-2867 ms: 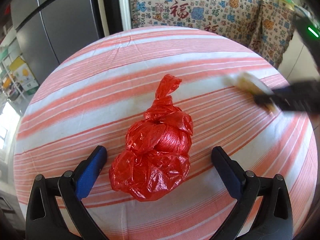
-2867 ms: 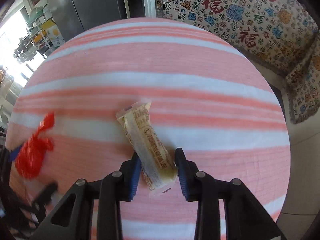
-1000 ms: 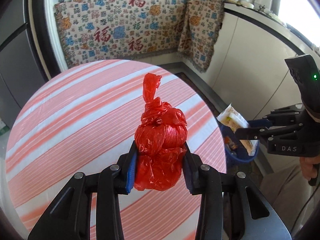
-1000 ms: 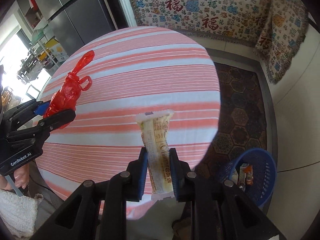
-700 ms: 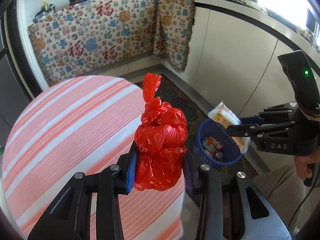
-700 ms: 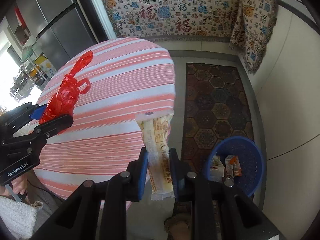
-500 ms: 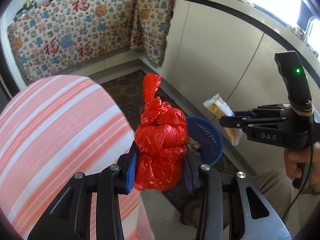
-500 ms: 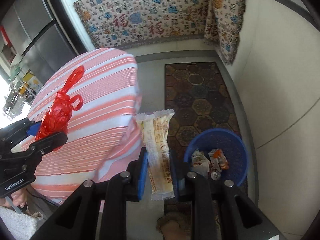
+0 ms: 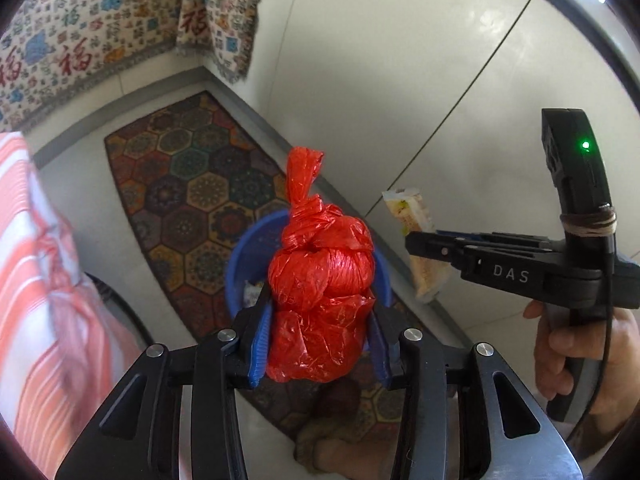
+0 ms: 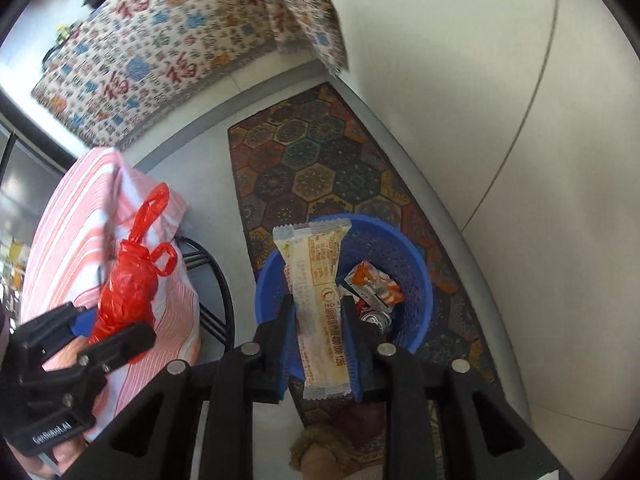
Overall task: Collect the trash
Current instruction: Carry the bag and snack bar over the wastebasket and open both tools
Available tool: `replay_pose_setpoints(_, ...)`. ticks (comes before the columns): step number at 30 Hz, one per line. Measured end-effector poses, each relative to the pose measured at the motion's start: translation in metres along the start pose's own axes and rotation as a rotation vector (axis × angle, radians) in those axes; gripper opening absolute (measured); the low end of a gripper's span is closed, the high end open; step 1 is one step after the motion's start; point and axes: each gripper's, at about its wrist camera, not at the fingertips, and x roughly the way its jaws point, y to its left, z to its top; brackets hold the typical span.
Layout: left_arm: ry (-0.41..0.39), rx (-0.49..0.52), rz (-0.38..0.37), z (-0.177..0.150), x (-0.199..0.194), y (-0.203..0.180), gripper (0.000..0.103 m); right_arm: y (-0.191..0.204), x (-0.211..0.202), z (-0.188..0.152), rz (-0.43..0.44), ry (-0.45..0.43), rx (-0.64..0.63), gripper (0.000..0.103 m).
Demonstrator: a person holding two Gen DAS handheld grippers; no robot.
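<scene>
At the far left hangs the edge of the table's red-and-white striped cloth (image 10: 72, 240), with a dark metal frame (image 10: 218, 280) showing under it. Just beside the cloth, the left gripper (image 9: 320, 340) is pointed down toward the floor, and the knotted red plastic bag (image 9: 320, 280) sits upright between its blue pads, which press its lower half from both sides; the jaws are opening slightly, yet the bag has not slipped out. The bag's twisted top (image 9: 304, 172) points up and away from the camera. Behind and below the bag stands the blue basket (image 9: 240, 272) on a patterned rug (image 9: 192, 200) with hexagon motifs, set close to a pale cabinet front (image 9: 400, 60). In the right wrist view the basket (image 10: 416, 264) holds an orange-and-white carton (image 10: 374, 282) and some crumpled scraps beside it. The right gripper (image 10: 320, 344) hangs above the basket's near rim with the long cream snack wrapper (image 10: 316, 300) standing on end between its pads; these jaws are also easing apart, with the wrapper still pinched in the narrow gap. At the far right, the person's right hand (image 9: 576, 344) is wrapped around that gripper's black handle, where a green light (image 9: 585, 145) glows.
</scene>
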Motion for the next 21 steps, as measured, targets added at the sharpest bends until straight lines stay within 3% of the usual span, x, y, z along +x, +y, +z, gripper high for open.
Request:
replay_pose_setpoints(3, 0.018, 0.004, 0.006, 0.006, 0.023, -0.003, 0.051, -0.027, 0.024, 0.005, 0.023, 0.020, 0.061, 0.024)
replay_pose_setpoints(5, 0.029, 0.006, 0.012, 0.006, 0.034, -0.006, 0.074, -0.040, 0.036, 0.006, 0.019, 0.023, 0.091, 0.031)
replay_pose_setpoints(7, 0.026, 0.009, 0.035, 0.009, 0.042, -0.006, 0.083, -0.052, 0.046, 0.006, 0.038, 0.017, 0.134, 0.064)
replay_pose_setpoints(11, -0.018, 0.041, 0.058, 0.001, 0.031, -0.011, 0.090, -0.069, 0.053, 0.000, 0.043, 0.007, 0.177, 0.068)
replay_pose_setpoints(13, -0.049, 0.050, 0.088, -0.004, 0.018, -0.011, 0.094, -0.074, 0.043, -0.004, 0.044, -0.014, 0.203, 0.078)
replay_pose_setpoints(15, -0.070, 0.037, 0.103, -0.008, 0.001, -0.009, 0.101, -0.074, 0.028, -0.009, 0.026, -0.043, 0.200, 0.085)
replay_pose_setpoints(17, -0.074, 0.019, 0.116, -0.014, -0.017, -0.006, 0.102, -0.068, 0.006, -0.016, 0.004, -0.072, 0.177, 0.090)
replay_pose_setpoints(19, -0.055, 0.017, 0.151, -0.019, -0.033, -0.004, 0.102, -0.053, -0.017, -0.027, -0.039, -0.090, 0.132, 0.102)
replay_pose_setpoints(21, -0.079, 0.035, 0.216, -0.031, -0.053, -0.009, 0.103, -0.036, -0.040, -0.043, -0.087, -0.113, 0.089, 0.103)
